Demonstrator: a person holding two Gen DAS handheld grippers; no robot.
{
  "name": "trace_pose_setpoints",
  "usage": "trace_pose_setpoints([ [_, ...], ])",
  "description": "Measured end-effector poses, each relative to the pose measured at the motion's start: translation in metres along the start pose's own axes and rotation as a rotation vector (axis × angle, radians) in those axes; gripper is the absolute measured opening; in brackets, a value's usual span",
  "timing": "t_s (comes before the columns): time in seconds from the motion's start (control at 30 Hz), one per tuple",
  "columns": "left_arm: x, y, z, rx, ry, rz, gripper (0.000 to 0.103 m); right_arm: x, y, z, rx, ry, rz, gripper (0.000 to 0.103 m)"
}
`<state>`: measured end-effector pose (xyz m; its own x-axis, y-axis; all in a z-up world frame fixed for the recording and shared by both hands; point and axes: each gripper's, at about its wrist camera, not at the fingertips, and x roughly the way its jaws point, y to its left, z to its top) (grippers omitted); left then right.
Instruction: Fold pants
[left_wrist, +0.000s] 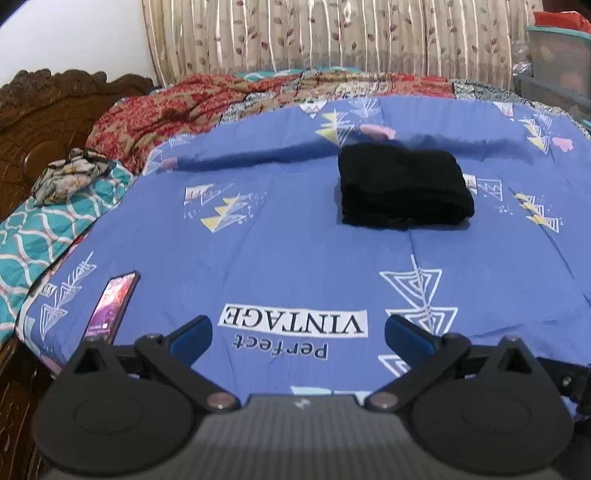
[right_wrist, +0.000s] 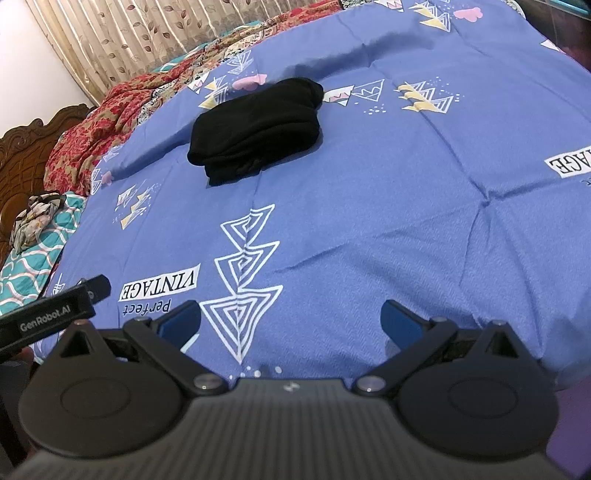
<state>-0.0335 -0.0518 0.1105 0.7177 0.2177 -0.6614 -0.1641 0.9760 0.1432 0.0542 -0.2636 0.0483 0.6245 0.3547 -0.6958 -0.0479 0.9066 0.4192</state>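
Pants (left_wrist: 405, 190): black, folded into a compact stack — far side of the blue bedspread (left_wrist: 288, 258).
Left claw (left_wrist: 298, 332): wide, empty, well apart from pants.
Right claw (right_wrist: 291, 320): wide, empty — near edge.
Phone (left_wrist: 110, 306): near left.

Black pants (left_wrist: 404, 190) on a blue bedspread (left_wrist: 288, 258) printed with white, yellow and pink triangles.

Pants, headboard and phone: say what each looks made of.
Pants: soft matte black fabric, probably knit or fleece; it absorbs light and folds thickly.
Headboard: dark brown carved wood with a slight sheen, by its relief pattern.
Phone: glossy glass front; the lit screen shows. Its frame material is unclear.
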Motion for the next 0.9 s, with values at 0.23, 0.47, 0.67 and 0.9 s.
trace_pose_setpoints([
  [0.23, 0.0033, 0.0051, -0.0012, -0.019, 0.036, -0.006, 0.103, -0.0001, 0.0002, -0.0003, -0.002, 0.000, 0.000, 0.103],
  [0.47, 0.0012, 0.0037, -0.0009, -0.007, 0.026, -0.017, 0.103, -0.0012, 0.0002, 0.0009, -0.003, -0.001, 0.001, 0.103],
  [0.67, -0.0010, 0.0011, -0.0001, -0.003, 0.023, -0.025, 0.103, -0.0013, 0.0002, 0.0009, -0.003, -0.003, 0.001, 0.103],
  [0.9, 0.0006, -0.0002, -0.0006, -0.004, 0.047, -0.036, 0.103, -0.0079, 0.0009, 0.0071, -0.027, -0.046, -0.011, 0.103],
])
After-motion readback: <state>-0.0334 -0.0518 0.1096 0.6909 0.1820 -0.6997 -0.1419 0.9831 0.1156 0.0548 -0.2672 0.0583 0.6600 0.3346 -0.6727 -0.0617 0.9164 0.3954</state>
